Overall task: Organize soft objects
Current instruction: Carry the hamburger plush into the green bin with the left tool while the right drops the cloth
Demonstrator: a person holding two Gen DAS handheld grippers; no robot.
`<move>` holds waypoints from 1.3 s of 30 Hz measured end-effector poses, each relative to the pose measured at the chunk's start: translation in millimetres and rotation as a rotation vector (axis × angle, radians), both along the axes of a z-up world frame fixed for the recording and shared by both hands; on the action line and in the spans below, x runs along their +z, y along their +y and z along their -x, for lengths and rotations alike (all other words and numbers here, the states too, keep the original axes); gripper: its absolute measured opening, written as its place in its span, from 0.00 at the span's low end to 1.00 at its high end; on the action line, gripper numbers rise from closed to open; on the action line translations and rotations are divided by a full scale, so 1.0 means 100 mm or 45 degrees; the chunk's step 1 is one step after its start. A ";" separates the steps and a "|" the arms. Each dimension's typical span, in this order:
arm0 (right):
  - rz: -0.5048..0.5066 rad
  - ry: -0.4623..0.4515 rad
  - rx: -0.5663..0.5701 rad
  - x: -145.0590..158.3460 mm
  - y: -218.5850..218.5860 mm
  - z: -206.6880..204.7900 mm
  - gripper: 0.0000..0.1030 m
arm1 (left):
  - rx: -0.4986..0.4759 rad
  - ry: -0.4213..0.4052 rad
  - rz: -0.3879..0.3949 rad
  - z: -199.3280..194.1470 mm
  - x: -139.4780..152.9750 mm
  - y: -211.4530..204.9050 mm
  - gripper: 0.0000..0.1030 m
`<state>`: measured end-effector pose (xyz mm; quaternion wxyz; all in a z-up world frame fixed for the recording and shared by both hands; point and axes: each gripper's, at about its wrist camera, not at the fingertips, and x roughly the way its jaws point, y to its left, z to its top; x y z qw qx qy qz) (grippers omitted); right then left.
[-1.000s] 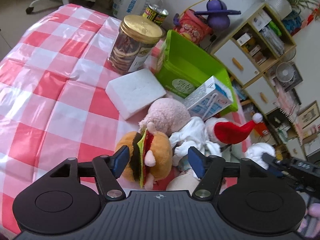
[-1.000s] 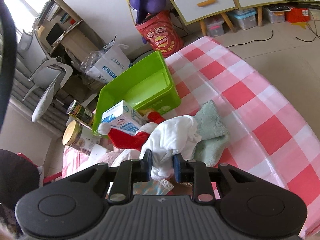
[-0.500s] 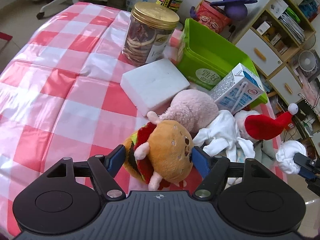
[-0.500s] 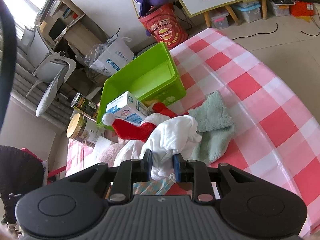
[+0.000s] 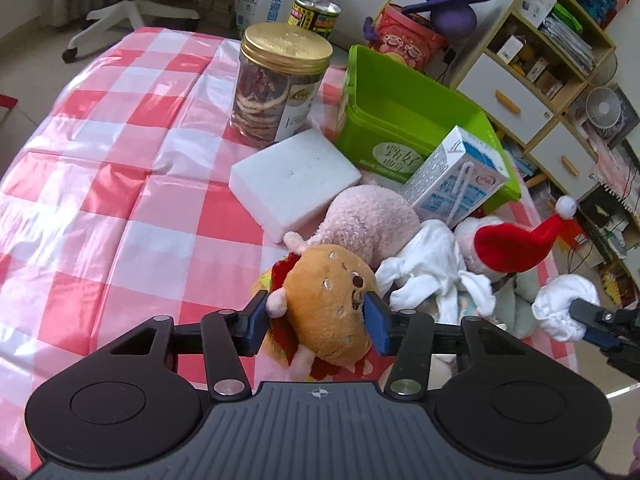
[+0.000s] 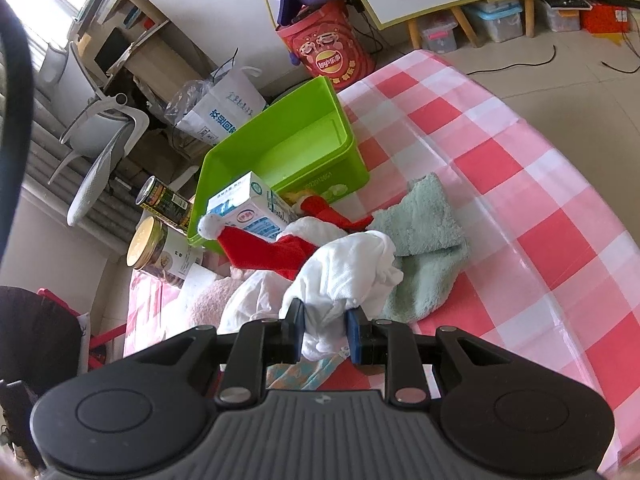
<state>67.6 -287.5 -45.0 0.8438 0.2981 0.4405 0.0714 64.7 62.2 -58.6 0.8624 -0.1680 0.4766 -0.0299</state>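
left hand-held gripper: clenched on the burger plush, pads pressing into its bun from both sides. it looks lifted just clear of the checked desk, at the near end of the pile. grip across the widest soft part, likely so the toy squashes and stays put instead of slipping.

right hand-held gripper: grasping a bunched white cloth, the wad puffing out ahead of the fingers, raised above the green towel. pinched low at the gathered end, probably to carry the whole cloth in one go.

green bin stands open behind the pile; nothing soft seen in it, though part of its floor is hidden; judged the drop spot. milk carton leans against its front wall. pink plush, santa hat and a second white cloth lie heaped between the foam block and the towel. jar stands beside the bin.

change from a second ago: the left fingers stood wide apart around the burger, which sat on edge; now closed on it, and it has rolled bun-side up. right grip unchanged; its view has drawn a little closer to the bin.
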 end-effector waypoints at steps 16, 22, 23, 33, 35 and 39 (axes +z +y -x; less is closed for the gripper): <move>0.077 -0.090 -0.028 0.33 0.02 -0.19 0.00 | -0.036 -0.196 0.028 -0.13 0.59 0.03 0.49; 0.112 -0.182 -0.044 0.54 0.08 -0.56 0.00 | -0.053 -0.253 0.019 -0.53 0.73 -0.07 0.49; 0.111 -0.196 -0.045 0.55 0.08 -0.64 0.00 | -0.062 -0.265 0.015 -0.60 0.75 -0.10 0.49; 0.093 -0.310 0.010 0.37 0.19 -1.31 0.00 | -0.132 -0.409 -0.085 -1.33 0.56 -0.47 0.50; 0.086 -0.332 0.023 0.27 0.21 -1.40 0.00 | -0.144 -0.421 -0.105 -1.44 0.50 -0.53 0.50; 0.087 -0.306 0.040 0.04 0.25 -1.57 0.00 | -0.148 -0.436 -0.136 -1.59 0.32 -0.62 0.51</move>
